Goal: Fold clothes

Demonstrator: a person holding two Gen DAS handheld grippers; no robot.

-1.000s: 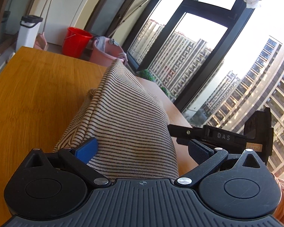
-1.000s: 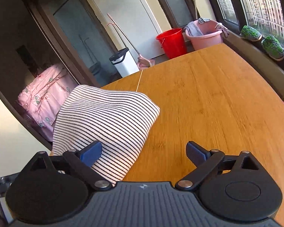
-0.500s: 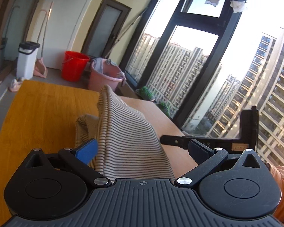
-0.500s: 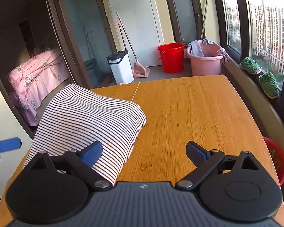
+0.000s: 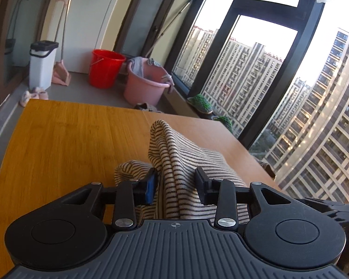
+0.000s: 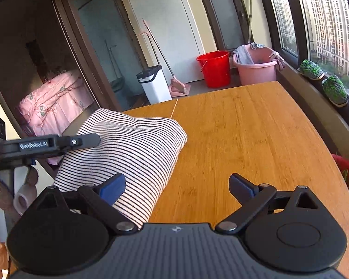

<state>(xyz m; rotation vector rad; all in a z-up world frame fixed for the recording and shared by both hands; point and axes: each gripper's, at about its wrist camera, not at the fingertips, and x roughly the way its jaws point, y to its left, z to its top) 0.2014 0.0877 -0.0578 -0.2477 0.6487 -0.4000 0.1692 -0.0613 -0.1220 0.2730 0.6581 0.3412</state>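
Worktop: broad bamboo-coloured wooden worktop (image 5: 58,139), bare across its far and left stretch in the left wrist view; its curved right edge runs beside the window sill in the right wrist view (image 6: 256,127).

Garment: black-and-white striped knit garment (image 5: 186,160), bunched into upright folds, draped over the near right part of the worktop in the left wrist view. In the right wrist view (image 6: 132,148) it sits at the near left edge, one rounded corner raised off the wood.

Left gripper: black left gripper (image 5: 175,183), fingers drawn in around a ridge of the striped cloth; blue pad on the left, dark pad on the right. A gap shows beside the right pad, so whether they actually pinch the cloth I cannot tell. Its side also shows in the right wrist view (image 6: 58,143), touching the garment's left edge.

Right gripper: black right gripper (image 6: 176,187), fingers spread wide, holding nothing; left blue pad over the cloth's near edge, right pad over bare wood.

Floor, far: pink plastic basin (image 5: 146,81) with cloths over its rim, red plastic bucket (image 5: 105,68) just left of it, white bin with black lid (image 5: 41,65) further left.
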